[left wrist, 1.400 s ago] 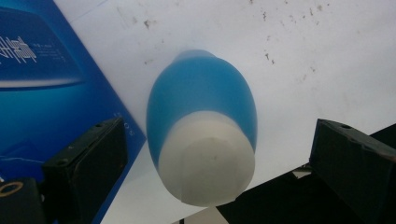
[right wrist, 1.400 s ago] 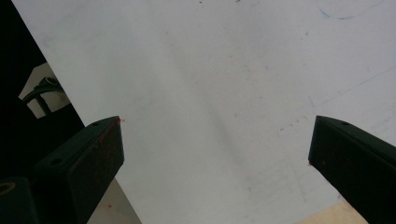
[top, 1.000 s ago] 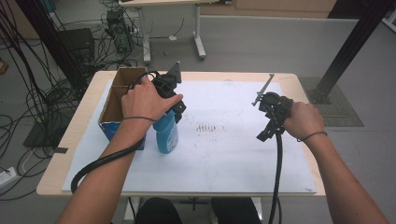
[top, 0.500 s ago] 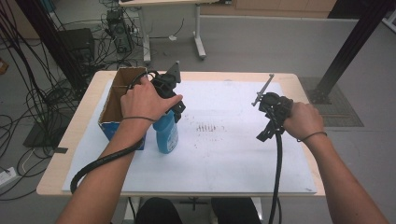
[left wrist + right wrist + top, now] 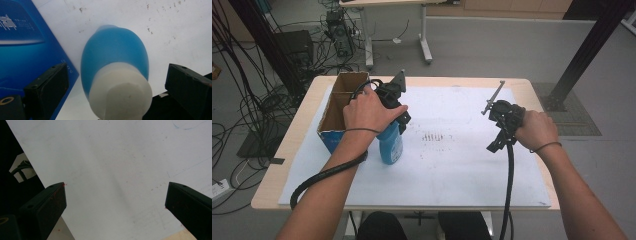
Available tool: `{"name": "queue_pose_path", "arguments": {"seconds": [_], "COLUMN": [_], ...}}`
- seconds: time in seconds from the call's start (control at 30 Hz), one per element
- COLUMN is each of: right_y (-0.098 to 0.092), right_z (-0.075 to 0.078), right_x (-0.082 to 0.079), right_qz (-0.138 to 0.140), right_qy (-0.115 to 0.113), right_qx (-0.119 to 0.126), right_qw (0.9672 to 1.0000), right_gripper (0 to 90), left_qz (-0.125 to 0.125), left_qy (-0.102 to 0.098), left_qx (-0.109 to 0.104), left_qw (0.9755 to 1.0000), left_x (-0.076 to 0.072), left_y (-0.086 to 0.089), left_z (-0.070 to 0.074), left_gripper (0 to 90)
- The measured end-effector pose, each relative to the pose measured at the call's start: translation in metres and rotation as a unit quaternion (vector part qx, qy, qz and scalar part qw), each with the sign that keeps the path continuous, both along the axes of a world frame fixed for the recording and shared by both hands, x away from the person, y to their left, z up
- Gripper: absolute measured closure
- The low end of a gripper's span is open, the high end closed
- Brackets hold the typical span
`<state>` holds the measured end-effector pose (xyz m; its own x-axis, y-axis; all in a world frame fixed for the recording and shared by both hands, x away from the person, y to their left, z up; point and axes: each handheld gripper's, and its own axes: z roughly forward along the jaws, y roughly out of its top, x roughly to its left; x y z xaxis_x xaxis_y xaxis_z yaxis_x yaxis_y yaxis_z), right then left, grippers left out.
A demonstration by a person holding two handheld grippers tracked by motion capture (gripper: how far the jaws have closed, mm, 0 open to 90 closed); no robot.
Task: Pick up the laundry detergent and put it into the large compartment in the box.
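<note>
A blue bottle (image 5: pixel 390 144) with a white cap (image 5: pixel 120 95) stands upright on the white sheet, right beside the blue cardboard box (image 5: pixel 335 107). My left gripper (image 5: pixel 395 109) comes down over the bottle's top. In the left gripper view (image 5: pixel 116 72) its jaws are open, one on each side of the cap, with a small gap on both sides. My right gripper (image 5: pixel 498 136) is held above the right part of the sheet. It is open with nothing between its jaws (image 5: pixel 115 192).
The open box's blue printed side (image 5: pixel 22 42) lies close to the left jaw. A white sheet (image 5: pixel 452 165) covers most of the wooden table (image 5: pixel 532 87). Faint pen marks (image 5: pixel 433 136) sit mid-sheet. Cables trail from both grippers over the front edge.
</note>
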<state>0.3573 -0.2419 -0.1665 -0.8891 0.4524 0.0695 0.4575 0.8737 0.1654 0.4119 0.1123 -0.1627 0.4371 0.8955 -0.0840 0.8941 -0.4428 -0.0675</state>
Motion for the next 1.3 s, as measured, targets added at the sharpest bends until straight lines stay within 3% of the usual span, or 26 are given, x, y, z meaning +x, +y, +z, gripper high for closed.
{"name": "queue_pose_path", "arguments": {"seconds": [0.47, 0.73, 1.3], "right_y": [-0.003, -0.002, -0.001], "right_z": [-0.002, -0.002, -0.002], "right_x": [-0.001, -0.001, -0.001], "right_qz": [-0.002, 0.000, 0.002], "right_qy": [0.001, 0.002, 0.000], "right_qx": [0.001, 0.001, -0.001], "right_qw": [1.0000, 1.0000, 1.0000], "right_gripper": [3.4, 3.4, 3.5], "left_qz": [0.005, 0.012, 0.012], "left_qy": [0.000, 0.004, 0.000], "left_qx": [0.013, 0.023, 0.015], "left_qw": [0.9999, 0.9997, 0.9998], "left_x": [0.001, 0.003, 0.002], "left_y": [-0.004, -0.002, -0.001], "left_z": [-0.009, -0.013, -0.012], "left_gripper": [9.5, 15.9, 28.2]}}
